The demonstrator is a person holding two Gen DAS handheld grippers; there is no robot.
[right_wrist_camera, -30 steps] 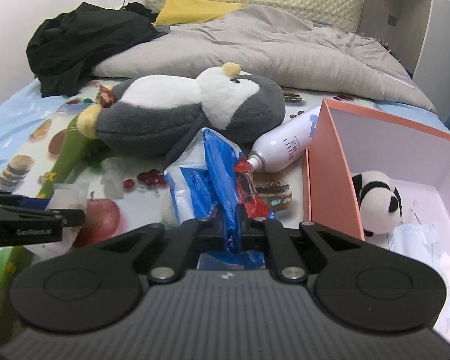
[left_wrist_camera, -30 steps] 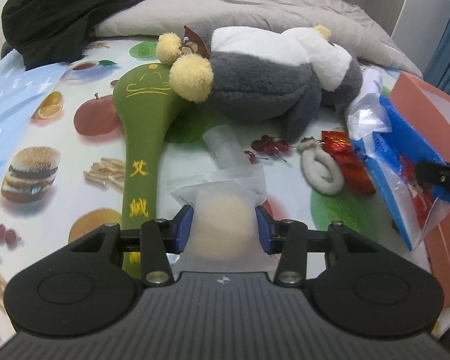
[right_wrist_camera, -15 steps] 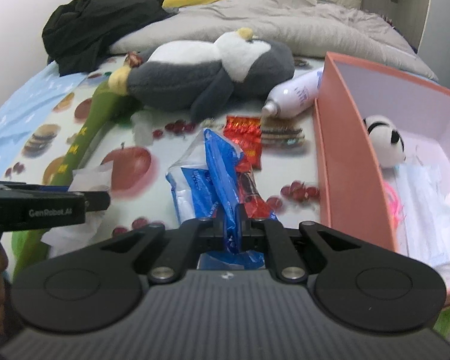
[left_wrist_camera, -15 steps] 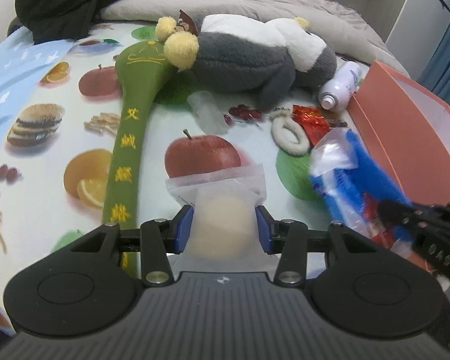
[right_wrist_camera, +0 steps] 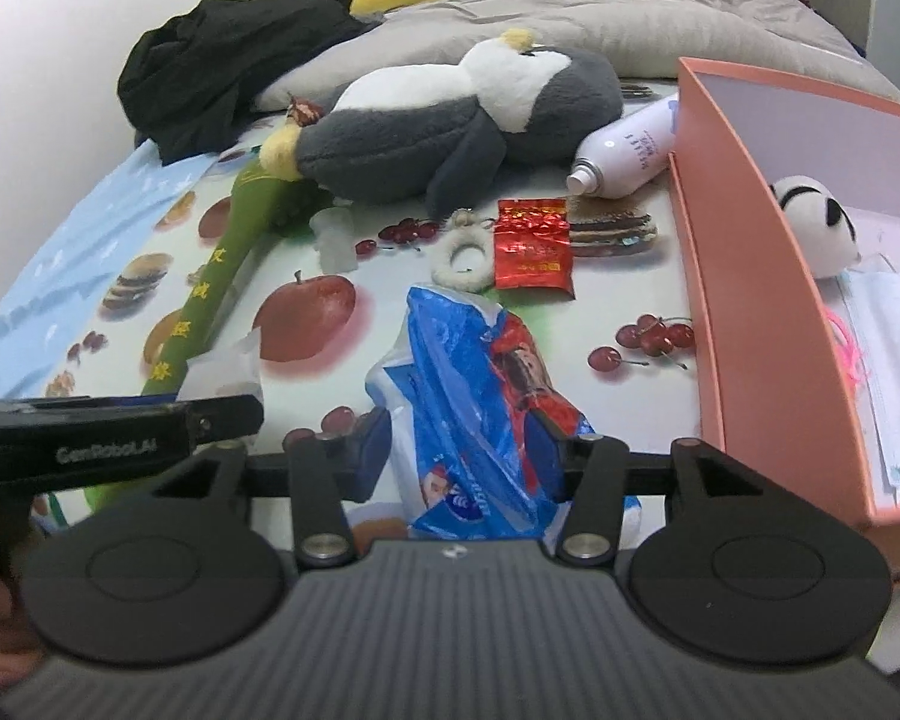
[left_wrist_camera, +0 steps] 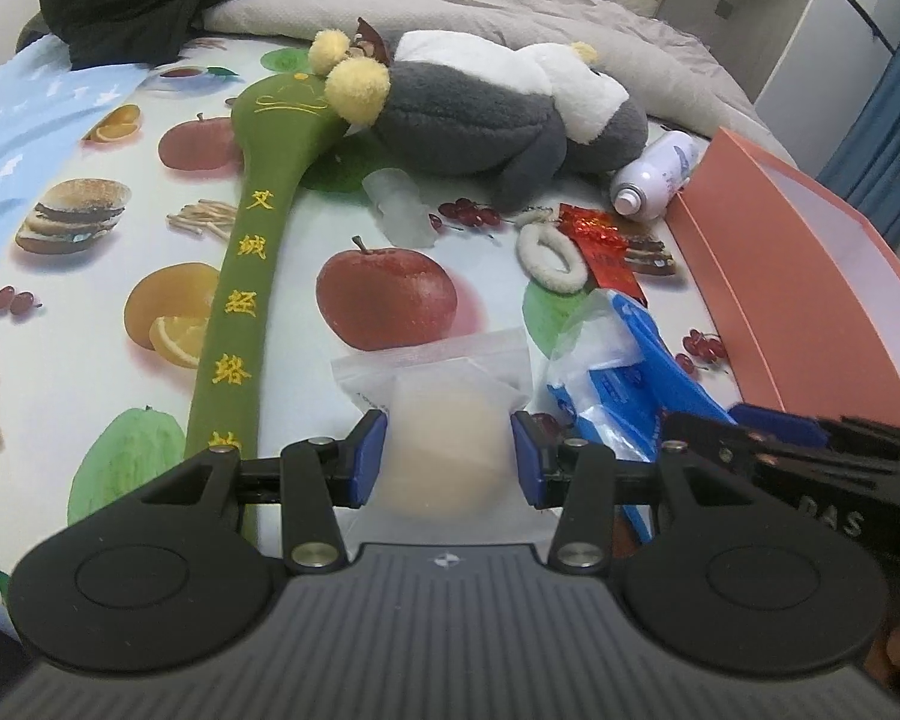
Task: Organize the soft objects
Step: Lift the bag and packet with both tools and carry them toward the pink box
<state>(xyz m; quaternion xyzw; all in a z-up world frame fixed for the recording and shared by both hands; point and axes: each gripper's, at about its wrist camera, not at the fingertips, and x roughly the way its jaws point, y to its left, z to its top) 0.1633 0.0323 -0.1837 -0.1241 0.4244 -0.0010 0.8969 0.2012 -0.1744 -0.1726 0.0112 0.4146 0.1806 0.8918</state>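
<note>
Soft pouch [left_wrist_camera: 447, 420] is kept pinched in left gripper [left_wrist_camera: 447, 459], while blue bag [right_wrist_camera: 480, 396] was just let go by right gripper [right_wrist_camera: 468, 450], fingers spread, probably so it drops beside the box [right_wrist_camera: 750, 312].

Each claw has a wide dark grey body with ridged lines across it. Two round black discs sit on top, one at each side. Black arms with shiny silver screws reach forward to the fingers. The left claw [left_wrist_camera: 447, 459] has blue pads [left_wrist_camera: 369, 459] on its fingers. The right claw [right_wrist_camera: 468, 456] has dark blue pads [right_wrist_camera: 373, 450] too. From the right view, the side of the left claw is black with pale letters.
</note>
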